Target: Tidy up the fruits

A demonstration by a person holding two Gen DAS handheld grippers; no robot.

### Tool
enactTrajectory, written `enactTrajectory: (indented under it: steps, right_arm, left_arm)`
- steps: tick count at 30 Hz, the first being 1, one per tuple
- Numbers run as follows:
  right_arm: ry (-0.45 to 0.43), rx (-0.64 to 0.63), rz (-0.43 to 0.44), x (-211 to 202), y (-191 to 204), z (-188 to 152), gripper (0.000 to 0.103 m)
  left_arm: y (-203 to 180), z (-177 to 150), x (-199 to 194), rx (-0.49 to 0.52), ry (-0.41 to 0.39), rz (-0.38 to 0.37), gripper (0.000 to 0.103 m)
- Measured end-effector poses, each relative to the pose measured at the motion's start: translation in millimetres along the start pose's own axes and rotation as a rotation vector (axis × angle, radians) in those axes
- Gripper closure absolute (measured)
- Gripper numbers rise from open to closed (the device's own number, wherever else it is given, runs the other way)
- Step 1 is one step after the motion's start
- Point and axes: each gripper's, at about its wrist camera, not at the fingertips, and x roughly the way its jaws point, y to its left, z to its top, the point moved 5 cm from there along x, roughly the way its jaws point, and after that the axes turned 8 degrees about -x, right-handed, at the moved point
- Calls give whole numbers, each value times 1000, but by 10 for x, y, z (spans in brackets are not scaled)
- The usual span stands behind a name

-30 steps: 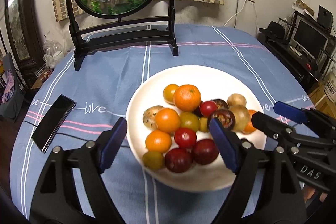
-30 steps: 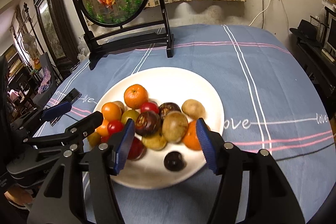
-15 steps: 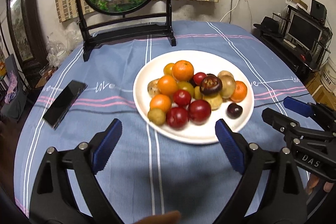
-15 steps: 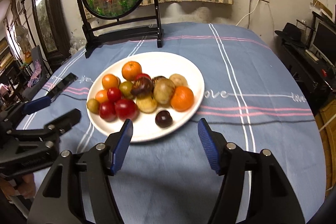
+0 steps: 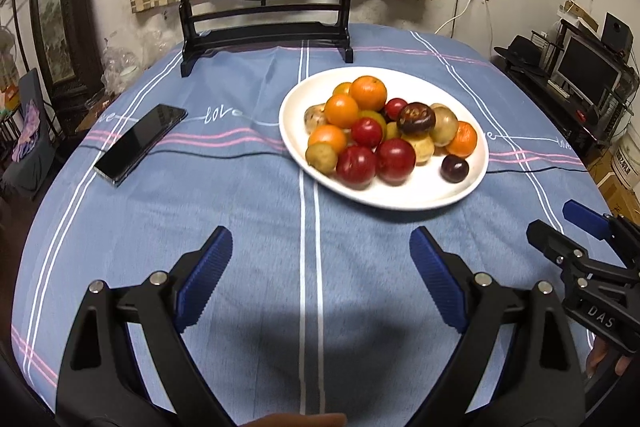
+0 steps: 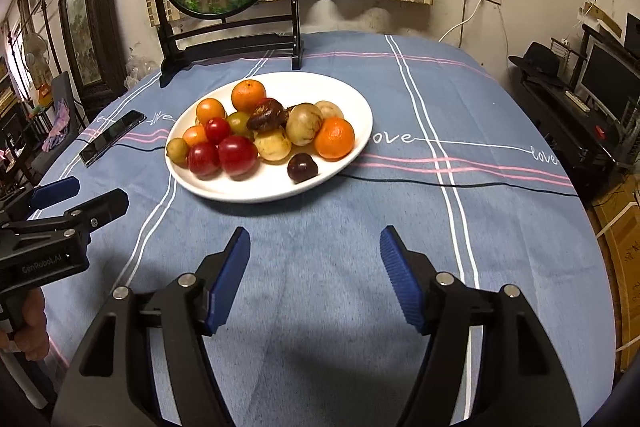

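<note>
Blue striped cloth covers the round worktop (image 5: 240,211), where a white plate (image 5: 400,195) sits past the middle, heaped so the fruits (image 6: 264,131) lean on one another: oranges, red plums, tan and dark ones, one dark plum loose at the rim. Left tongs (image 5: 320,279) gape wide, empty; right tongs (image 6: 314,271), also empty, are opening, both well short of the plate.

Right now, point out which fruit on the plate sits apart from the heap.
The small dark purple fruit on the white plate: it lies alone on bare plate at the near edge, while every other fruit is piled together.
</note>
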Motion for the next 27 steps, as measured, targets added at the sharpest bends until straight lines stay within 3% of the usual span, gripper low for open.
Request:
enactTrajectory:
  steps: [27]
  right_arm:
    - [15,-2,14,45,73,-150,35]
  left_arm:
    - [36,-186,-92,5,-13,-11,11]
